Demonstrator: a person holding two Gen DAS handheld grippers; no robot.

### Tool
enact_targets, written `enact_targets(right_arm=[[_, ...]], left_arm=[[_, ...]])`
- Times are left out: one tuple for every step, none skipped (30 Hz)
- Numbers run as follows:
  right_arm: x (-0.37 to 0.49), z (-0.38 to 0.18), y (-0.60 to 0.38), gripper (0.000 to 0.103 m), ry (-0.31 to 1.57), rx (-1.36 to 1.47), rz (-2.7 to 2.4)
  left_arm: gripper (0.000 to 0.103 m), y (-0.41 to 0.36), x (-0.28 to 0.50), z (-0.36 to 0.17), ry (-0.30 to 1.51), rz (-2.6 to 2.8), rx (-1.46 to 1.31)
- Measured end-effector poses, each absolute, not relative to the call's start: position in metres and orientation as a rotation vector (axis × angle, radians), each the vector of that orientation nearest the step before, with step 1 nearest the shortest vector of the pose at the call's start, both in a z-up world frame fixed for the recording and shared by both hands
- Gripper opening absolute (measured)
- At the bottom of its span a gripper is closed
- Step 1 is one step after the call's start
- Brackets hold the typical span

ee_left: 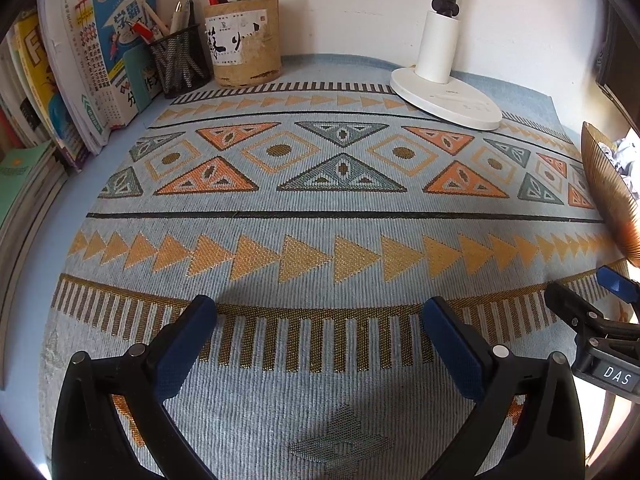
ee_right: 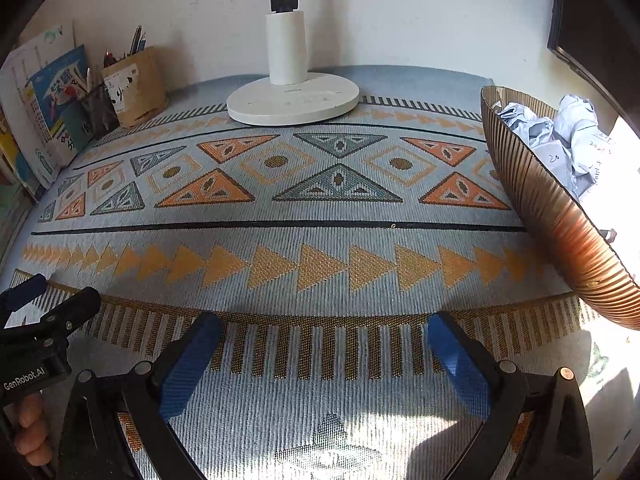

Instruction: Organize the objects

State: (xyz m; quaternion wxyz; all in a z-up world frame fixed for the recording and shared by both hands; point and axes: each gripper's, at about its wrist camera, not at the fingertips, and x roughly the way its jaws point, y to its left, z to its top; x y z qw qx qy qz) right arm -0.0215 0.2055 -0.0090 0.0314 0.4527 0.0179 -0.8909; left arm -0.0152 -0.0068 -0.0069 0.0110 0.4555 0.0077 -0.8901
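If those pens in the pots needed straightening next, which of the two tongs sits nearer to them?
The left tongs, probably. Their view shows the mesh pot and the bamboo pot large at its left; the right tongs sit beside the bowl opposite. Both are open and empty.

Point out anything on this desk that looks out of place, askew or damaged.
Little stands out. The ribbed bowl at the right holds crumpled paper, and the label on the round pen holder looks worn and peeling. The lamp base and books look orderly.

Blue geometric-patterned cloth [ee_left: 320, 208], white lamp [ee_left: 444, 92]
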Motion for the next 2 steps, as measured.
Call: enact_targets(right_arm=[[-0.0216, -0.009, 0.2054, 0.103, 0.055, 1.395, -2.744], [-0.0217, -0.009, 0.2053, 0.103, 0.055, 1.395, -2.744]], left_arm=[[0.103, -0.0069, -0.0153, -0.007, 0.022, -2.776, 1.421], [0.103, -0.0071, -0.0152, -0.0069, 0.022, -2.777, 1.421]])
